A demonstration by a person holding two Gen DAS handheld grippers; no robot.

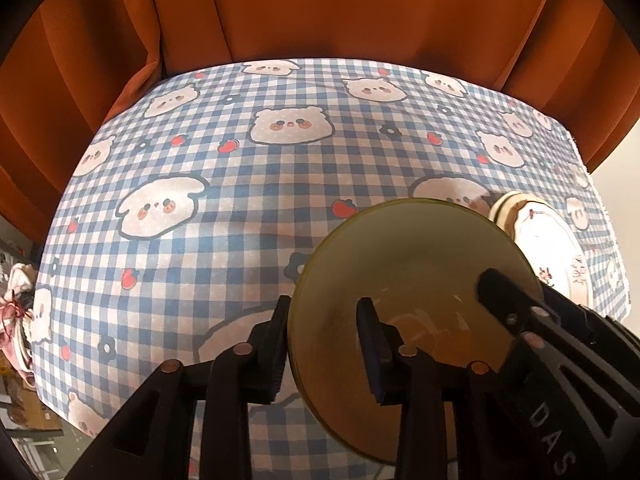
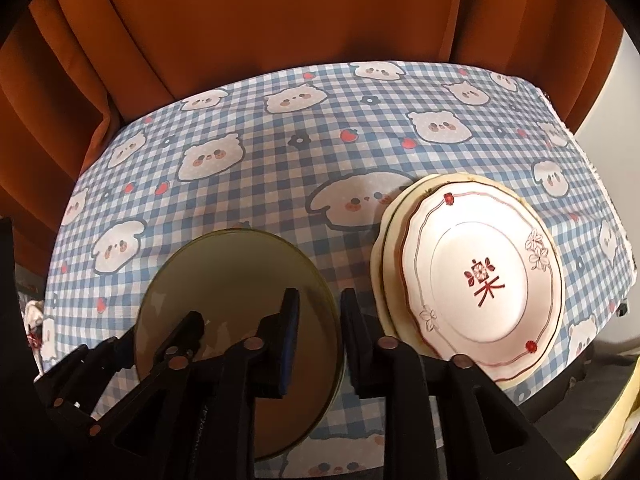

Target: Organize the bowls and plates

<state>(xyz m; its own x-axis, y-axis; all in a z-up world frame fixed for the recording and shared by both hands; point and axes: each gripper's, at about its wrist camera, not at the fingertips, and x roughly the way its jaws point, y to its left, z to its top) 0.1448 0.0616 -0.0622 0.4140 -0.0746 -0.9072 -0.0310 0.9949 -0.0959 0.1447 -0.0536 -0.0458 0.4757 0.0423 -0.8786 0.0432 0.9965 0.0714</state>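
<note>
White plate [image 2: 480,276] with red character, "DAS" on right tool [image 1: 496,292]

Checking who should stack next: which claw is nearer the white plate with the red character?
Right. The right claw straddles the olive bowl's rim on the side beside the white plate; the left claw straddles the bowl's far rim, the bowl between it and the plate.

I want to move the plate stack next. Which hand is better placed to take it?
Right. The right gripper straddles the bowl rim nearest the plate stack, just beside it. The left gripper straddles the opposite rim, with the bowl in between.
</note>
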